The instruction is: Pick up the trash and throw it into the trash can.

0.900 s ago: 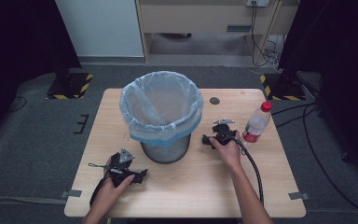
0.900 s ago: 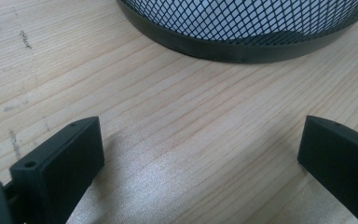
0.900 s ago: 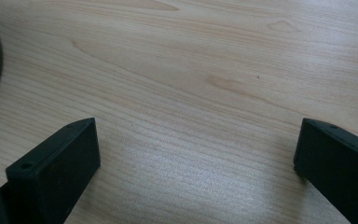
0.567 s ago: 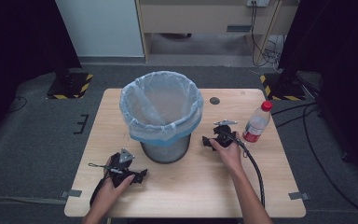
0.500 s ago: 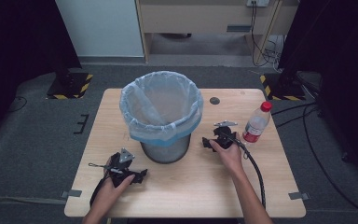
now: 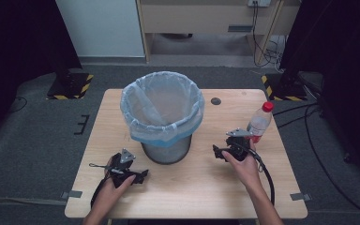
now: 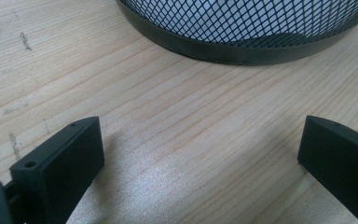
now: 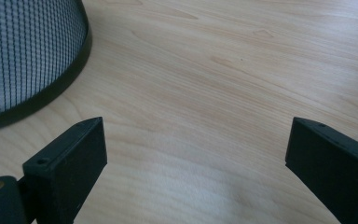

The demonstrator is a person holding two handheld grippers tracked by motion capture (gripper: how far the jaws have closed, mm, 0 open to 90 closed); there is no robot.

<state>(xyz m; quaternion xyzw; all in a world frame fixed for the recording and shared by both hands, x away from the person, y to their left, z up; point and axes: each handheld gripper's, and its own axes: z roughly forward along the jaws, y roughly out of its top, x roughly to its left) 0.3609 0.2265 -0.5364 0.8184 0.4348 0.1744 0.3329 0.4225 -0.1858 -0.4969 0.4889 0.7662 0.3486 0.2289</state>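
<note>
In the high view, a mesh bin (image 6: pixel 165 123) lined with a pale blue bag (image 6: pixel 145 119) stands upright at the middle of the wooden table (image 6: pixel 201 187), with nothing visible inside the bag, while a clear bottle (image 6: pixel 259 123) with a red cap stands upright at right of centre, just beside the right gripper (image 6: pixel 221 153); the left gripper (image 6: pixel 138 176) rests at the lower left. In the left gripper view, the jaws stand wide apart over bare wood, holding nothing, with the bin's dark base rim (image 7: pixel 242 49) across the top. In the right gripper view, the jaws are likewise spread wide and empty, the bin's mesh wall (image 8: pixel 23 56) curving at the upper left.
</note>
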